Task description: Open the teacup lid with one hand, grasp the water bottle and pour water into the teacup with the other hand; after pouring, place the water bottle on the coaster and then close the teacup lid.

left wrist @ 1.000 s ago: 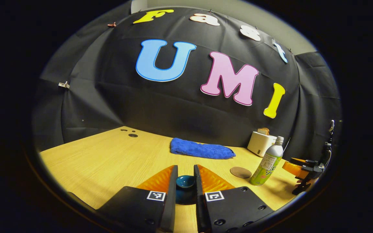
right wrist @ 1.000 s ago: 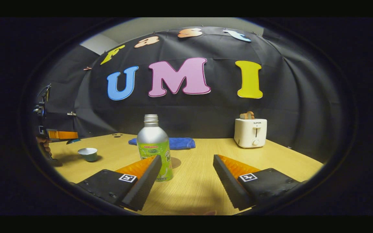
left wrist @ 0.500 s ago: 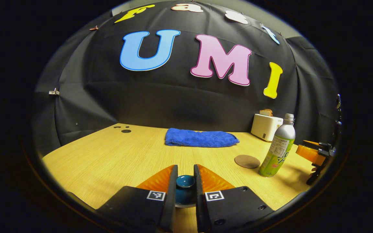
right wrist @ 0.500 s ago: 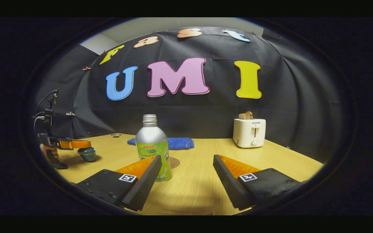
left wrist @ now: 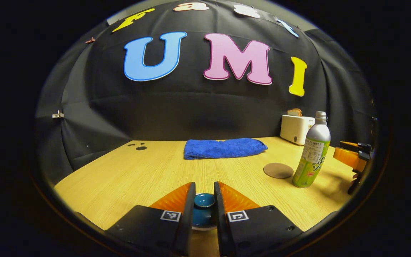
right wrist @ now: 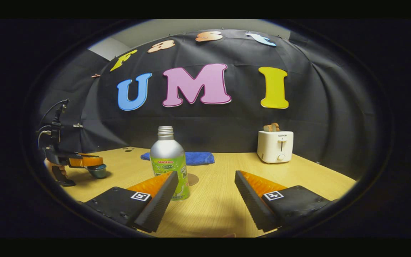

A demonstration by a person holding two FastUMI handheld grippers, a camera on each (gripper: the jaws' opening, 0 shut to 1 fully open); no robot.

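You can make out small print on the water bottle (right wrist: 168,162) and toaster (right wrist: 275,145), probably brand names, too blurred to read.

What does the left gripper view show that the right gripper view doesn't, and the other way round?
Left gripper view: a close look down at the teacup lid, its knob pinched by the left tool, plus the whole coaster. Right gripper view: the teacup from the side under that tool, the open right tool facing the water bottle, and the front lever of the toaster. Shared: water bottle, coaster, blue towel, toaster, wooden table.
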